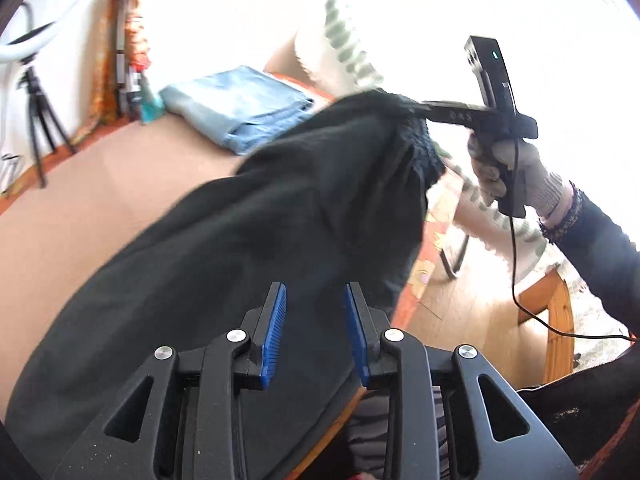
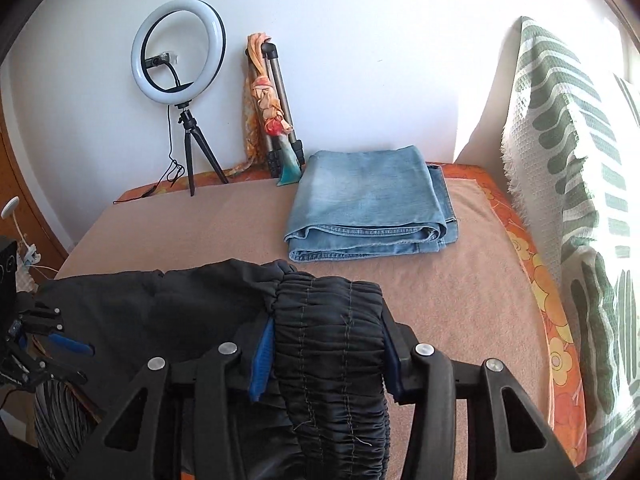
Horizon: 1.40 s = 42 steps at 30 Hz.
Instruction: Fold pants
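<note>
Black pants (image 1: 240, 240) stretch across the tan bed cover (image 1: 100, 200), their right end lifted off it. My right gripper (image 2: 328, 320) is shut on the gathered elastic waistband (image 2: 332, 360), which bulges between the blue pads. In the left wrist view that gripper (image 1: 404, 106) holds the cloth up at the upper right, gripped by a gloved hand (image 1: 516, 172). My left gripper (image 1: 316, 292) hovers over the near part of the pants, its blue pads apart and no cloth pinched between them. It shows at the left edge of the right wrist view (image 2: 68, 344), beside the pants (image 2: 160, 312).
Folded blue jeans (image 2: 368, 208) lie at the far side of the bed. A ring light (image 2: 178, 46) and a folded tripod with a scarf (image 2: 276, 112) stand by the wall. A green-patterned pillow (image 2: 568, 200) lines the right edge. A wooden frame (image 1: 560, 312) and a cable (image 1: 516, 272) sit right of the bed.
</note>
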Each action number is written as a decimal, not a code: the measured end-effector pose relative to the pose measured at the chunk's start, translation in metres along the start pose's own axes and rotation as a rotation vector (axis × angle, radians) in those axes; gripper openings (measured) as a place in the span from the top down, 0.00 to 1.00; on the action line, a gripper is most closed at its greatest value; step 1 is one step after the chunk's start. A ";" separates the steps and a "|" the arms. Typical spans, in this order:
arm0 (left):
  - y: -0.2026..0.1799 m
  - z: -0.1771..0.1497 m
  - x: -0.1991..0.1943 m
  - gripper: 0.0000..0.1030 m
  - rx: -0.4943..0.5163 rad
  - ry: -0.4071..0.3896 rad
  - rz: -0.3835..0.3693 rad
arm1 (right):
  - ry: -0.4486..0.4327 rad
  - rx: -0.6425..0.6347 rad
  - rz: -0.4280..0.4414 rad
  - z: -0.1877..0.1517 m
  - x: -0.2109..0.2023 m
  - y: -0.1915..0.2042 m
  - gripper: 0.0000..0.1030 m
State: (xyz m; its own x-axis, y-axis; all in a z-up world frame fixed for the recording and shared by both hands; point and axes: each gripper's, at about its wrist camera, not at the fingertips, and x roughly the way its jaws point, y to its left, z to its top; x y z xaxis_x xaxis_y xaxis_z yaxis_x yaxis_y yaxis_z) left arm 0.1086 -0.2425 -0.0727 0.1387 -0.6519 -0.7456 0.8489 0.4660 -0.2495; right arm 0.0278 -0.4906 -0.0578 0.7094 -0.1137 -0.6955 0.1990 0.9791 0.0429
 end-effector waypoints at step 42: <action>0.185 -0.216 -0.108 0.73 -0.564 0.008 0.374 | 0.624 -0.055 0.672 0.005 0.246 0.187 0.93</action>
State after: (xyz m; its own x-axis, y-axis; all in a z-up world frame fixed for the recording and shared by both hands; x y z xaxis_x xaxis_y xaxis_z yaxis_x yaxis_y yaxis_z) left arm 0.1407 0.0432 -0.1715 0.3655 -0.3826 -0.8486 0.3480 0.9017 -0.2566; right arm 0.2425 -0.3361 -0.2170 0.1676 0.5784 -0.7984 -0.1671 0.8148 0.5552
